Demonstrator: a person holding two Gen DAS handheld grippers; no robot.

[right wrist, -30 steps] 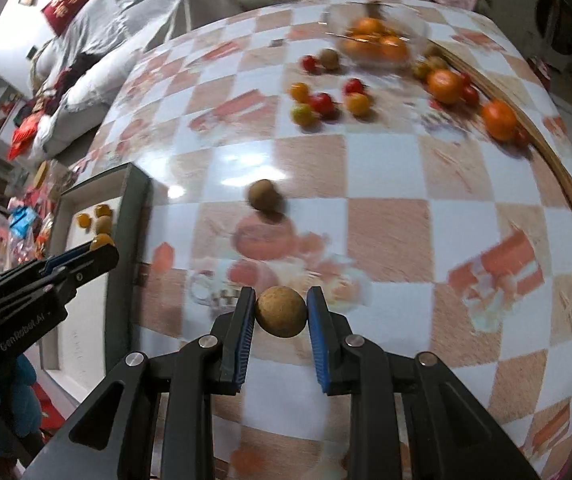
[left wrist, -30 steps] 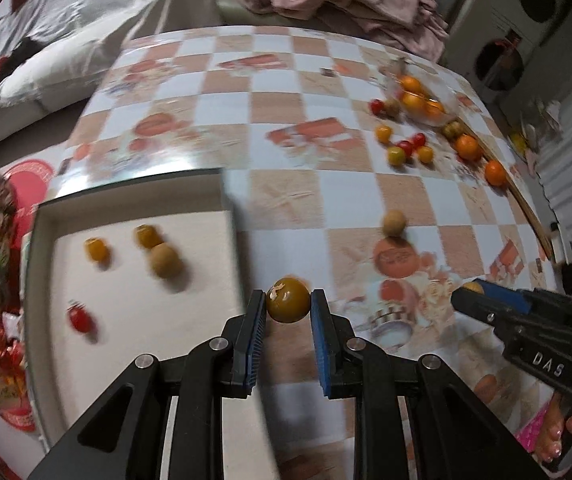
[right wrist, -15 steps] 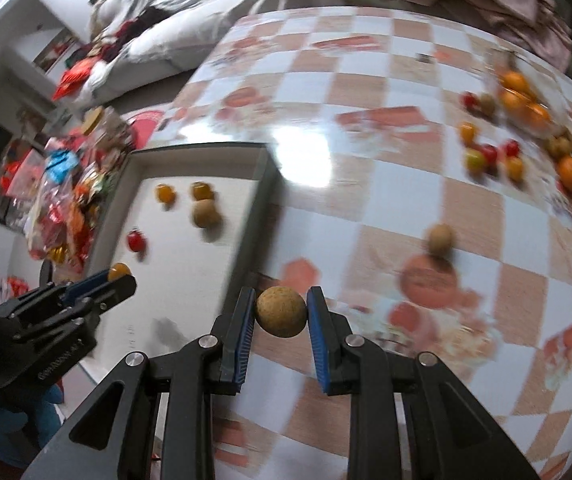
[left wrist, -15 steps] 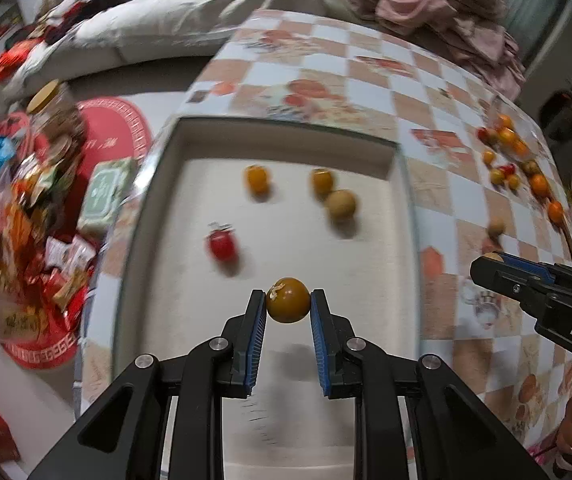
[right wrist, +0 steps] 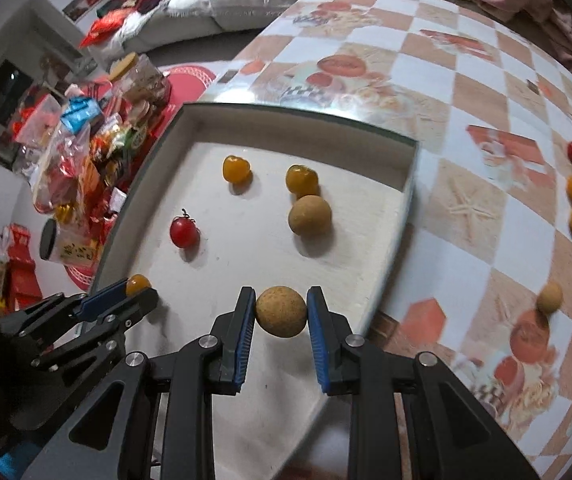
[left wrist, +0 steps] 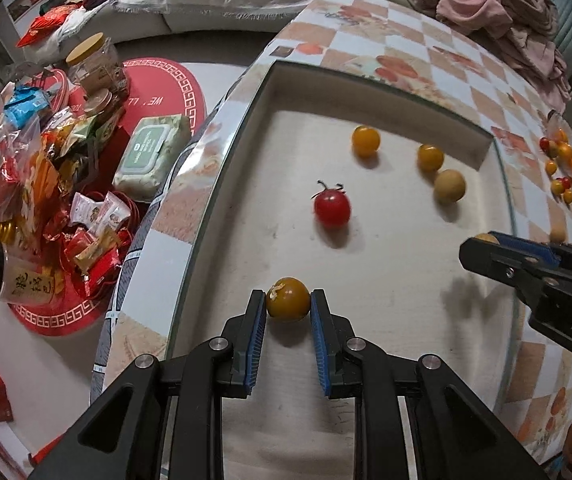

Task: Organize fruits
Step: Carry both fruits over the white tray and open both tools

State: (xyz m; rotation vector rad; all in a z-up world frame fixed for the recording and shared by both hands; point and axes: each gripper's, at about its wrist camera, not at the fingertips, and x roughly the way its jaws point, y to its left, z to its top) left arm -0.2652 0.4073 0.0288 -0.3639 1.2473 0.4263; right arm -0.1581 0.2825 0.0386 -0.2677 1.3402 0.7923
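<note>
Both tools have swung from the desk over the tray, left tool clenching a tomato, right tool a longan, ready to drop.

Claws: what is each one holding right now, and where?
Left claw: amber tomato, pinched across its sides. Right claw: tan round fruit, likewise.

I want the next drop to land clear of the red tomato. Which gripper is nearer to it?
Left. The left gripper hangs just short of the red tomato, nearly in line with it. The right gripper is farther off to the tomato's right.
</note>
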